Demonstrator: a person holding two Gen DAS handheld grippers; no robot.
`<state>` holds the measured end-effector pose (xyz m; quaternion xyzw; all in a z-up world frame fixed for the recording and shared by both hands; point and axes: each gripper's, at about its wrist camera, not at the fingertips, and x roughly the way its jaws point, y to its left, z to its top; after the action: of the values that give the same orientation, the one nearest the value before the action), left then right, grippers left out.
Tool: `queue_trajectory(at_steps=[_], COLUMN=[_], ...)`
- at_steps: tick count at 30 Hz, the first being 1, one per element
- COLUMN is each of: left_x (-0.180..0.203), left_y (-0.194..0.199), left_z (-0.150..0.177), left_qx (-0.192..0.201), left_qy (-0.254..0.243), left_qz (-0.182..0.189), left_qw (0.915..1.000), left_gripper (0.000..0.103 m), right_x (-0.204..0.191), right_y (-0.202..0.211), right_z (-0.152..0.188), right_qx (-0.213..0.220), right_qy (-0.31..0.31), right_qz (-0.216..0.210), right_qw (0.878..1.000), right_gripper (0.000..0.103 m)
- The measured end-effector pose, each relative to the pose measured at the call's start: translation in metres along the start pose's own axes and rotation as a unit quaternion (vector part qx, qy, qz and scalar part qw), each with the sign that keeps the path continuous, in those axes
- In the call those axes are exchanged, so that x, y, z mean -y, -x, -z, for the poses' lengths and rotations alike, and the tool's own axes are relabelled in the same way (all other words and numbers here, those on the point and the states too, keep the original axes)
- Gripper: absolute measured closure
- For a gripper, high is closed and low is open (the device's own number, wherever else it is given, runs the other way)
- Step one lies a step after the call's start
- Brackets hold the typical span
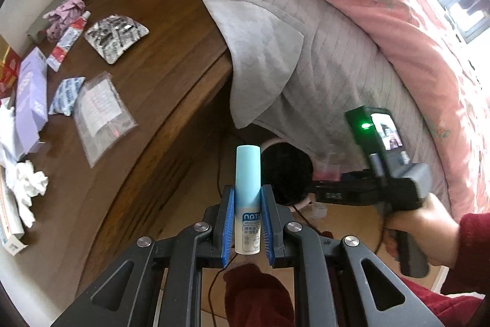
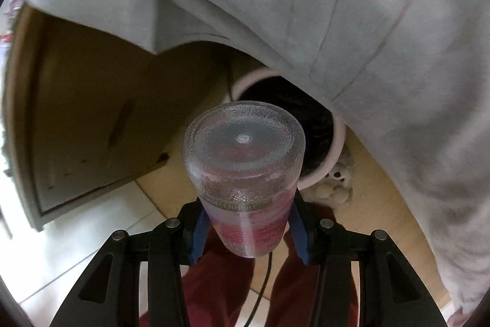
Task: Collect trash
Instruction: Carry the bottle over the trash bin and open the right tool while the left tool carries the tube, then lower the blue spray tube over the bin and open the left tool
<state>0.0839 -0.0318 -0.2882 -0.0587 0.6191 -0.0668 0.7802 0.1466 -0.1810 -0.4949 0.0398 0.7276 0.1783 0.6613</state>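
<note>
Bottle (image 1: 247,198), teal-capped, clamped in left hand-held gripper (image 1: 247,222), long axis along the fingers, cap forward toward the bin (image 1: 286,173). Right hand-held gripper (image 2: 246,230) grips a clear plastic cup (image 2: 243,170) (pink residue inside), base forward, before the black-lined bin (image 2: 306,124) on the floor.

A home bedroom: bed with pink quilt (image 1: 382,5), wooden bedside table (image 1: 159,75).
</note>
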Motion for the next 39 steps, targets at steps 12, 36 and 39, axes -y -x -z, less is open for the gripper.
queue_trajectory(at_steps=[12, 36, 39], left_x=[0.007, 0.088, 0.101], left_y=[-0.026, -0.159, -0.183], left_z=[0.005, -0.005, 0.001], left_qx=[-0.019, -0.058, -0.076], left_qy=[-0.007, -0.078, -0.091], left_qz=[0.024, 0.037, 0.026], left_qw=[0.9995, 0.9945, 0.9926], left_gripper=[0.085, 0.085, 0.085], right_x=[0.004, 0.022, 0.028], right_y=[-0.033, 0.082, 0.088], right_z=[-0.007, 0.114, 0.122], right_qx=[0.033, 0.056, 0.063], right_qy=[0.060, -0.031, -0.040], right_qz=[0.053, -0.030, -0.032], right_qw=[0.996, 0.998, 0.997], right_gripper=[0.042, 0.034, 0.034])
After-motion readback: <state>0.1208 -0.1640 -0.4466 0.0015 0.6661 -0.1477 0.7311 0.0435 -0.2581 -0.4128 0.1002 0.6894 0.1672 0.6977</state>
